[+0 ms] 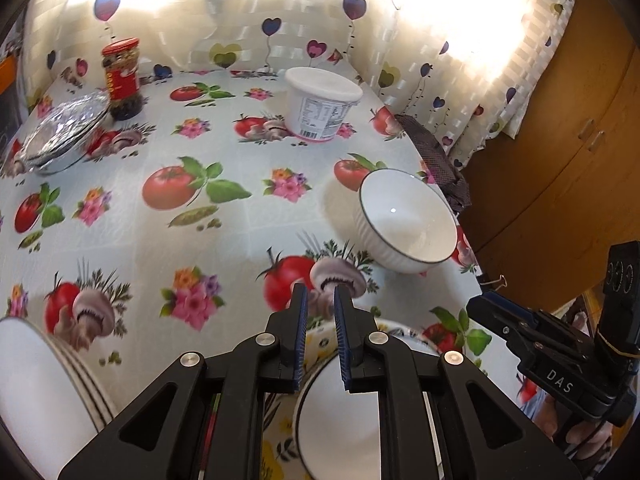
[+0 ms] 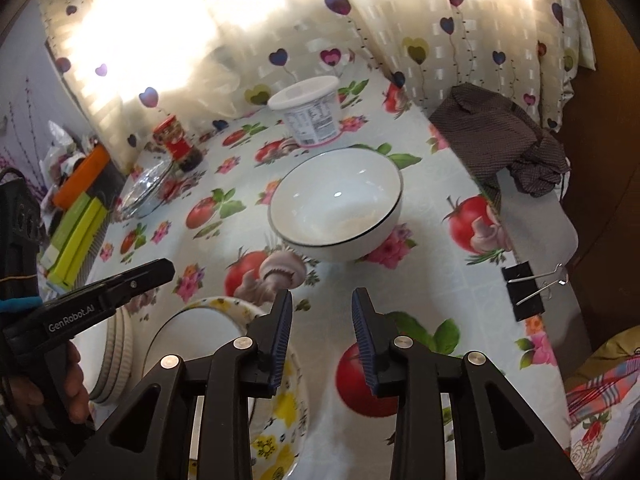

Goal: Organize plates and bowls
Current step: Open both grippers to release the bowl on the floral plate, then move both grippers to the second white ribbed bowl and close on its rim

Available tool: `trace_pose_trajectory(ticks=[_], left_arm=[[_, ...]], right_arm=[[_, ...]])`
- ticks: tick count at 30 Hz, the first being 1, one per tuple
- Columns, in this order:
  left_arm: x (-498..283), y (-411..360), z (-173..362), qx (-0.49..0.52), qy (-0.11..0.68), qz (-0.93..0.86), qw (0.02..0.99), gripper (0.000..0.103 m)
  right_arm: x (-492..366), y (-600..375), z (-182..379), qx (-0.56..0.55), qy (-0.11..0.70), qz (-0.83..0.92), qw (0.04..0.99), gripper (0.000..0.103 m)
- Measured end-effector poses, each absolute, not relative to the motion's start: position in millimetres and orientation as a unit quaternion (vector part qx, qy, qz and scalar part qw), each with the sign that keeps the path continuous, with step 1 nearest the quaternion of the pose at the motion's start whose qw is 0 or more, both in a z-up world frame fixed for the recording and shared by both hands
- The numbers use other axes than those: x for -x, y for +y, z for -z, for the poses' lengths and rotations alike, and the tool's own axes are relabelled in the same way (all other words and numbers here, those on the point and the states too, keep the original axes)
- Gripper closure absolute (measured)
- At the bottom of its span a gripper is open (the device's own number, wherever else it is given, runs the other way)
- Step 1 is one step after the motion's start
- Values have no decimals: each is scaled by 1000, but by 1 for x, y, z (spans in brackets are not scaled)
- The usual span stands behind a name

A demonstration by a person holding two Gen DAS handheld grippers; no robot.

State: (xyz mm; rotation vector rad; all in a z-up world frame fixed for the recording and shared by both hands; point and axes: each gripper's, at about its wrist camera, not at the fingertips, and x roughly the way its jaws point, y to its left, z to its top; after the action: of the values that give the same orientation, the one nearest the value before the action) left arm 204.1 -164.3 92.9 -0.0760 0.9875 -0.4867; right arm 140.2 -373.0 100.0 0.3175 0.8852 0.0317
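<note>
A white bowl [image 1: 408,220] with a thin dark rim stands upright near the table's right edge, also ahead in the right wrist view as the white bowl [image 2: 336,204]. Close under both grippers sits a flower-patterned bowl [image 1: 340,412] with a white inside, the same flowered bowl [image 2: 192,344]. A stack of white plates [image 1: 36,392] lies to its left, seen again as the plates [image 2: 108,356]. My left gripper [image 1: 320,290] hovers above the flowered bowl, jaws nearly together and empty. My right gripper [image 2: 322,296] is open with nothing between its fingers.
A lidded white tub [image 1: 320,108], a red-capped jar [image 1: 122,76] and a glass dish [image 1: 64,132] stand at the back. A brown cloth [image 2: 504,140] and a binder clip [image 2: 524,292] mark the right edge. Boxes [image 2: 76,224] lie at the left, a wooden cupboard [image 1: 560,140] beyond.
</note>
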Motion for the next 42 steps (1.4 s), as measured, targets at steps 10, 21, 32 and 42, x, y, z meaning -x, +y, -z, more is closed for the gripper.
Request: trace_pose_trajectory(ticks=[10, 21, 32, 42], left_arm=[[-237, -186, -94, 31, 470, 237, 850, 88], [-266, -218, -85, 12, 486, 254, 836, 88], [-289, -237, -76, 4, 494, 263, 828, 88], [-302, -248, -59, -10, 512, 260, 818, 88]], right_arm=[[-169, -402, -97, -157, 418, 22, 894, 71], [-199, -416, -92, -146, 413, 37, 898, 71], [-223, -418, -76, -135, 429, 45, 892, 71], [-234, -419, -68, -132, 437, 39, 889, 83]])
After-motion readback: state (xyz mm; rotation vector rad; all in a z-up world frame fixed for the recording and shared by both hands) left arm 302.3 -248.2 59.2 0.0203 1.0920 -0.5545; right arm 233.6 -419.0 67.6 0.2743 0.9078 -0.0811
